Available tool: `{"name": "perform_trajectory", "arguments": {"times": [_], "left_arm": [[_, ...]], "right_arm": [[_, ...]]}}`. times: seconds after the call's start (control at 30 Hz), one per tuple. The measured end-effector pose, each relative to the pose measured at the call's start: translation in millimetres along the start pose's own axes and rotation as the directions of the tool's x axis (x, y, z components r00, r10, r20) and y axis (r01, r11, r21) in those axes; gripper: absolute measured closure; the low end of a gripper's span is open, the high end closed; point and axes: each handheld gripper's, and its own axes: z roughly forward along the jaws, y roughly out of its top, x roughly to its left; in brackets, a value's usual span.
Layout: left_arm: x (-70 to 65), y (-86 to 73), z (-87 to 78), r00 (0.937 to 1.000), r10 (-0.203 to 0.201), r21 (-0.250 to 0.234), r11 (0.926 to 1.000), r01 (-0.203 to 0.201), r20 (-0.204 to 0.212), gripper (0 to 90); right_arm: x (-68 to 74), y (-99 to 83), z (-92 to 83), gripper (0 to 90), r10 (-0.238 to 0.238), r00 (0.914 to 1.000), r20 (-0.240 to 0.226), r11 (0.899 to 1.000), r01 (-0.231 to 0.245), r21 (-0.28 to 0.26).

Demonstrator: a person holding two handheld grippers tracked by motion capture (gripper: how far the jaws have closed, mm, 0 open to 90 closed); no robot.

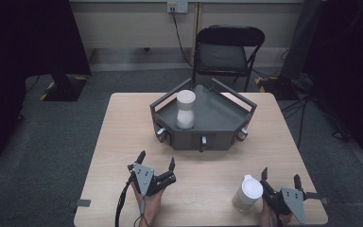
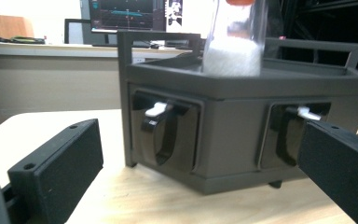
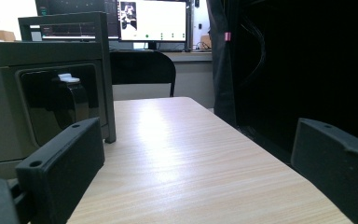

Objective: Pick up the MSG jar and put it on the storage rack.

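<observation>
A dark grey angular tray with rails and front latches stands at the table's far middle. On its left half stands a white container, seen blurred and close in the left gripper view. A second white lidded container rests near the front right edge of the table. My left gripper is open, low on the table, facing the tray's front face. My right gripper is open just right of the near container, with bare tabletop between its jaws.
The light wood table has its right edge close to my right gripper. A black folding chair stands behind the table. Dark curtains hang at both sides. Monitors glow on a desk beyond.
</observation>
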Motion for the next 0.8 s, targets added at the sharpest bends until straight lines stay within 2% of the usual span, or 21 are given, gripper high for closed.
{"name": "perform_trajectory", "arguments": {"times": [0.13,0.2,0.33,0.6,0.67,0.73,0.8], "left_arm": [[3.1,-5.6,-3.6,0.9997,-0.003,0.005,1.0000,0.004,-0.024,0.0],[5.1,-10.3,-5.8,0.9992,-0.018,0.003,0.9998,0.018,-0.036,0.0],[6.4,-16.6,-9.5,0.9989,-0.002,0.000,1.0000,0.002,-0.048,0.0],[8.9,-24.8,-13.8,0.9986,0.004,-0.007,1.0000,-0.005,-0.054,0.0],[10.8,-26.1,-14.5,0.9991,-0.004,-0.005,1.0000,0.004,-0.042,0.0],[9.7,-29.1,-15.0,0.9987,0.007,-0.011,0.9999,-0.007,-0.051,0.0],[11.0,-29.5,-14.7,0.9987,-0.005,-0.001,1.0000,0.005,-0.050,0.0]], "right_arm": [[0.0,0.0,0.0,1.0,0.000,1.0000,0.000,1.000,0.000,0.000],[0.2,0.0,0.0,1.0,0.000,1.0000,0.001,1.000,0.000,0.000],[0.5,0.0,0.0,1.0,0.000,1.0000,0.002,1.000,0.000,0.000],[0.6,0.1,0.0,1.0,0.000,1.0000,0.003,1.000,0.000,0.000],[0.7,0.0,0.0,1.0,-0.001,1.0000,0.004,1.000,0.001,0.000],[0.7,0.0,0.0,1.0,-0.001,1.0000,0.003,1.000,0.001,0.000],[0.6,0.0,0.0,1.0,-0.001,1.0000,0.003,1.000,0.001,0.000]]}}
